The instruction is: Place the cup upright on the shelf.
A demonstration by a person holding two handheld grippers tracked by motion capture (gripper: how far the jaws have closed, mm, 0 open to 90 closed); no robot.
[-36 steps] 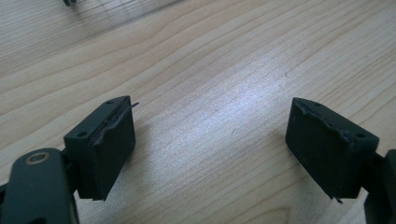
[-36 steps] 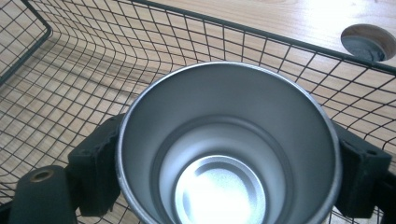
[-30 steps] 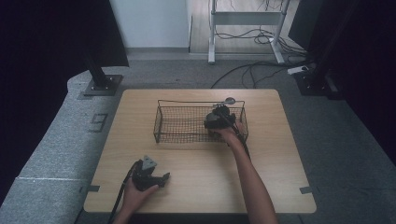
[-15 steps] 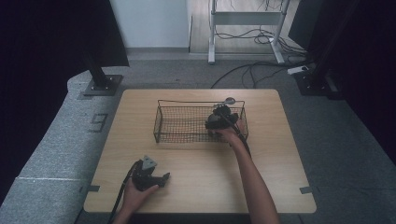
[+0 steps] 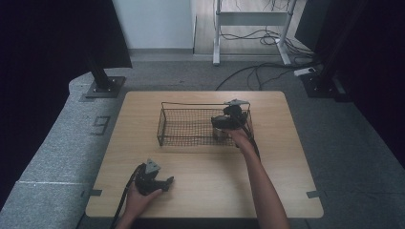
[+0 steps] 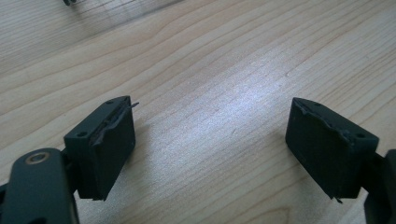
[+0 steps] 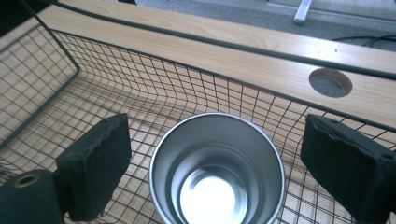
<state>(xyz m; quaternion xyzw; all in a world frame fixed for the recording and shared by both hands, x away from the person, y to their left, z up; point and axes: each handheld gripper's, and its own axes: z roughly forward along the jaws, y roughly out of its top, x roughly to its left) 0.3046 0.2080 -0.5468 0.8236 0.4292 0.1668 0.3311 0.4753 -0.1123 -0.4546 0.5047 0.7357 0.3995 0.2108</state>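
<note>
Hovering over the right end of the black wire-mesh basket [image 5: 191, 126], my right gripper [image 7: 212, 154] has its jaws spread wide on either side of the round stainless-steel cup [image 7: 217, 170], pads clear of its rim; the jaws were just closing slightly, with the cup between them but untouched. The cup stands upright on the basket floor near the far mesh wall. Beyond lies the light wooden table [image 5: 286, 157] with a round cable hole [image 7: 330, 82]. My left gripper [image 6: 210, 149] rests near the front edge, jaws wide, nothing between.
</note>
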